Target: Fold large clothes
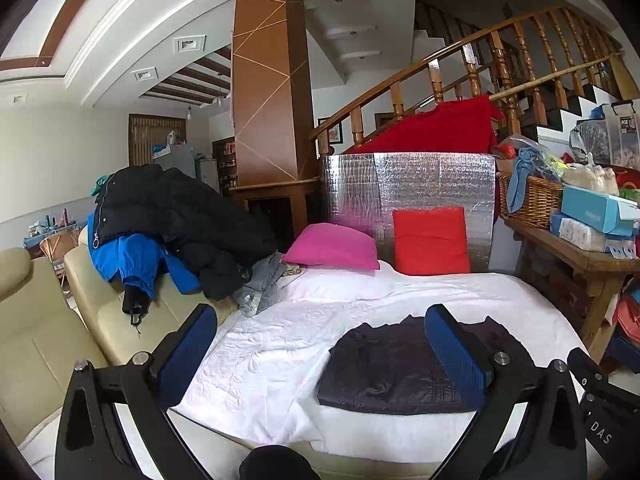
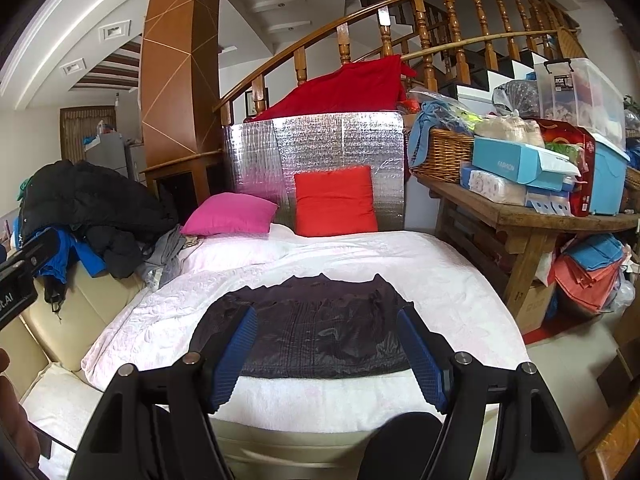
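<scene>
A dark folded garment [image 1: 384, 372] lies flat on the white bedspread [image 1: 280, 344]; it also shows in the right wrist view [image 2: 316, 332] on the bedspread [image 2: 360, 256]. My left gripper [image 1: 320, 320] is open and empty, held above the bed's near edge, with the garment under its right finger. My right gripper [image 2: 326, 320] is open and empty, held above the garment's near edge. A pile of black and blue coats [image 1: 168, 224] lies on the beige sofa [image 1: 60, 344] to the left; the pile also shows in the right wrist view [image 2: 88, 216].
A pink pillow [image 2: 230, 214] and a red pillow [image 2: 334, 202] lean against a silver foil board [image 2: 320, 140] at the bed's head. A wooden table [image 2: 520, 216] with a basket [image 2: 444, 152] and boxes stands to the right. A stair railing [image 2: 420, 24] runs behind.
</scene>
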A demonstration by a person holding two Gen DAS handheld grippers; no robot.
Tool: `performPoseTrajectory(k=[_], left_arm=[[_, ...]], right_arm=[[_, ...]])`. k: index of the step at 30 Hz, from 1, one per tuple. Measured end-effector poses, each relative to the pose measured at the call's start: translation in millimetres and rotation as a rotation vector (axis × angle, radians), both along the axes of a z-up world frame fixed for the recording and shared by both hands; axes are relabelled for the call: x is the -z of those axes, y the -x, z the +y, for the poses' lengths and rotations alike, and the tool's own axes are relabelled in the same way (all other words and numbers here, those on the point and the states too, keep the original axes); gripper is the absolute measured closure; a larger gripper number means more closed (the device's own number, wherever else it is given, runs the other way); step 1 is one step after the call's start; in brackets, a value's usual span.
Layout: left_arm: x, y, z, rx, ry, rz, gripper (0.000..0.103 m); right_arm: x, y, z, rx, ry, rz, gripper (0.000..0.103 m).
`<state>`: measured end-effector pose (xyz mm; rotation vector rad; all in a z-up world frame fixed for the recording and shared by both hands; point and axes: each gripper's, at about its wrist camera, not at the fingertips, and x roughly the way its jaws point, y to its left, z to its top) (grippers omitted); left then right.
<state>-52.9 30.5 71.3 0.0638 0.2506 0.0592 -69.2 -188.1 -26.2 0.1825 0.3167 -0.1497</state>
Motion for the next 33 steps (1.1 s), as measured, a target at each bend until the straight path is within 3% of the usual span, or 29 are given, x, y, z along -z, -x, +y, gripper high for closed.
performPoseTrajectory(k=[33], left_arm=[[5.4, -7.6, 7.2, 0.002, 0.004, 0.019, 0.000]], right_arm=[[2.1, -3.0, -0.9, 0.008, -0.009, 0.000, 0.027]])
